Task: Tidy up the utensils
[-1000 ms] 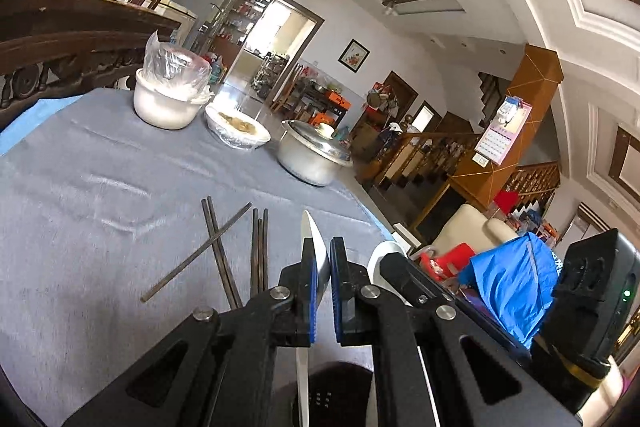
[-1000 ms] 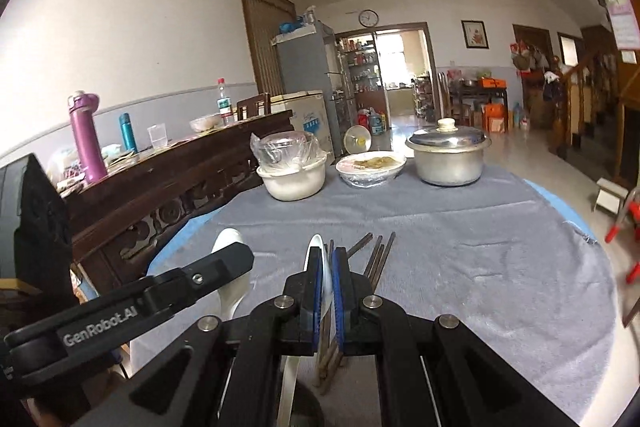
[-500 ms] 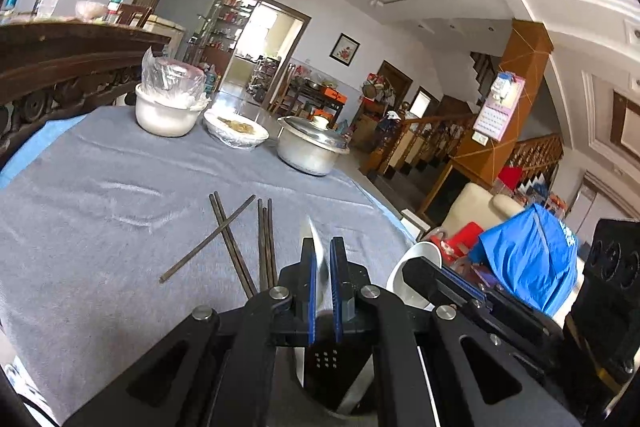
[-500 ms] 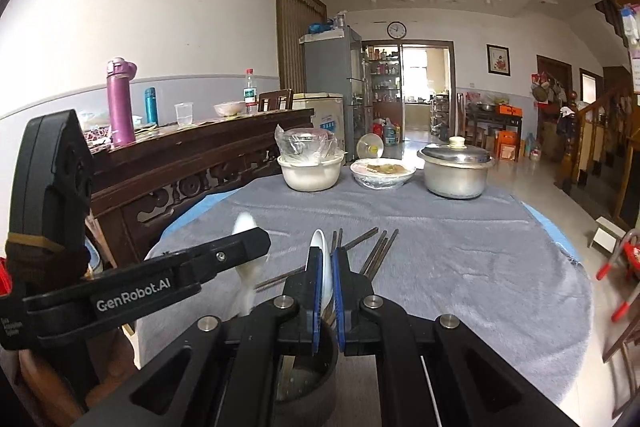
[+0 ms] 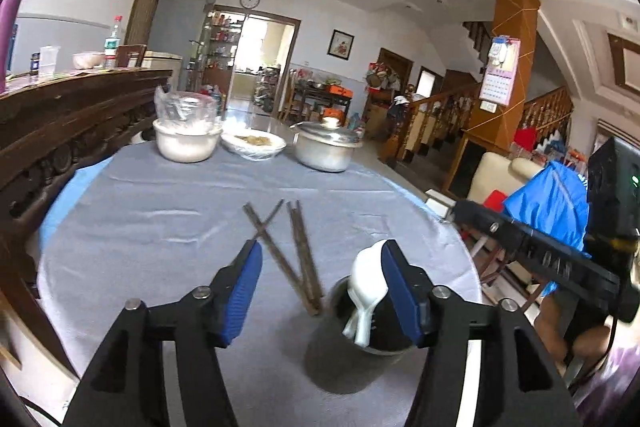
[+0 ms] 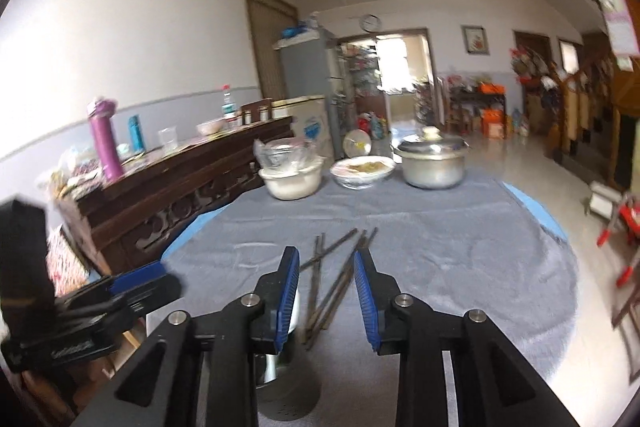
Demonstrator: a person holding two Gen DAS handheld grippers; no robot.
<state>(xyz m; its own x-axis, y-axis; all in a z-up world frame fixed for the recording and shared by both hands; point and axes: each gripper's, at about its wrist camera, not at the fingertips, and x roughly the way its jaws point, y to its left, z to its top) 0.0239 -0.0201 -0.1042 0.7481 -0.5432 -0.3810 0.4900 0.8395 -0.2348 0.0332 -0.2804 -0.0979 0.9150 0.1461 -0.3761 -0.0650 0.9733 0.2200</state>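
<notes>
A metal utensil holder [image 5: 340, 359] stands on the grey tablecloth [image 5: 140, 227] near the front edge, with white spoons [image 5: 366, 283] upright in it. My left gripper [image 5: 322, 263] is just above it with its jaws opening; the spoons sit beside its right pad, not pinched. Several dark chopsticks [image 5: 298, 251] lie loose on the cloth beyond. My right gripper [image 6: 326, 261] is opening too, with nothing between its pads; the chopsticks [image 6: 332, 283] show through the gap and the holder [image 6: 288, 399] is below its left finger.
At the table's far side stand a white bowl with a plastic bag [image 5: 186, 143], a film-covered plate [image 5: 254, 143] and a lidded metal pot [image 5: 326, 151]. A carved wooden sideboard [image 5: 60, 115] runs along the left. The floor drops off to the right.
Both grippers were shut on white spoons; now their jaws have parted and the spoons stand in the holder. Both hands have drawn back, and the left view has rolled level.
</notes>
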